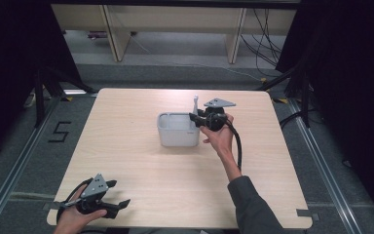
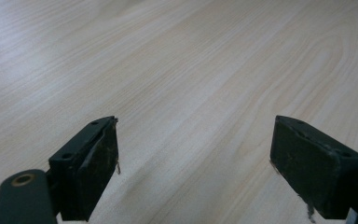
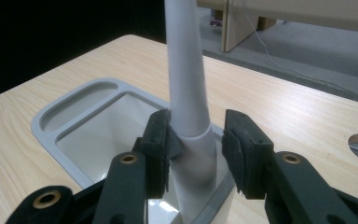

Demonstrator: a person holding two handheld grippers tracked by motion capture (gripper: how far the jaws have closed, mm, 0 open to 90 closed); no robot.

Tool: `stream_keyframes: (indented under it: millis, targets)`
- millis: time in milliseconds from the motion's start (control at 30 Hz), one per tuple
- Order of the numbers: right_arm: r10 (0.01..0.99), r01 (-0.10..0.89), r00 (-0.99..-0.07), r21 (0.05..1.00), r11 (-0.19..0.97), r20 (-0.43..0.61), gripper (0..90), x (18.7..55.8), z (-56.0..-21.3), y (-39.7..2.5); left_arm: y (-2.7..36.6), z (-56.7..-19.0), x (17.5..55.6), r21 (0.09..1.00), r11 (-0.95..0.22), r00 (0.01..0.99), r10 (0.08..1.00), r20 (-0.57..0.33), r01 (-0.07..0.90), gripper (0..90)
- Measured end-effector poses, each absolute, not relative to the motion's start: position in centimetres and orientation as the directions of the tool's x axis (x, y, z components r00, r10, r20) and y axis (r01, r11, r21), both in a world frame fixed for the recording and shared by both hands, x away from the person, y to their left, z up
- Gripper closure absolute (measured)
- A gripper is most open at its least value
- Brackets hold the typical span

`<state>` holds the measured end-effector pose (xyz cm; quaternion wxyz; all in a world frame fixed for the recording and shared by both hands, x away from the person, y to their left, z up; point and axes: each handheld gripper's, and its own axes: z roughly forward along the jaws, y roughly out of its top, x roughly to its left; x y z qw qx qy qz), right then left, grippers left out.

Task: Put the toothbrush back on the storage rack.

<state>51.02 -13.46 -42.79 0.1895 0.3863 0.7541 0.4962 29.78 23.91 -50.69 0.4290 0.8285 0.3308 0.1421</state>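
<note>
1. Left hand-held gripper (image 1: pixel 108 199): it rests at the near left corner of the surface (image 1: pixel 141 165), well apart from the work. In its own view the jaws stand wide apart with only bare wood between them; it is released and grasps nothing.
2. Grey tub (image 1: pixel 174 137): it stands near the middle of the surface, upright, with an open main well and a narrow side compartment along one rim.
3. White handle (image 3: pixel 186 84): it rises upright from the near-right corner of the tub, its lower end inside the tub wall. What tool it belongs to cannot be told.
4. Right hand-held gripper (image 3: pixel 196 140): its jaws bracket the white handle just above the tub rim. One jaw touches the handle; the other shows a gap. It is partly open and not clamped.
5. Progress, as a judgement: the handle stands in the tub, and the grasp is either about to close or just loosened. Clamping, or clearing the jaws away, is left.
</note>
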Motion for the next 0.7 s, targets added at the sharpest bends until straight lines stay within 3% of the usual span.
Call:
stream_keyframes:
  millis: [67, 700]
  targets:
    - [0.77, 0.404, -0.63, 0.89, 0.212, 0.103, 55.5, 51.0, -42.7, -13.5, 23.9, -50.7, 29.8, 0.804, -0.418, 0.743, 0.668, -0.042, 0.422, 15.0]
    - [0.769, 0.382, -0.631, 0.904, 0.194, 0.101, 43.2, 50.4, -41.4, -14.3, 23.9, -50.7, 29.8, 0.802, -0.417, 0.742, 0.669, -0.049, 0.428, 15.0]
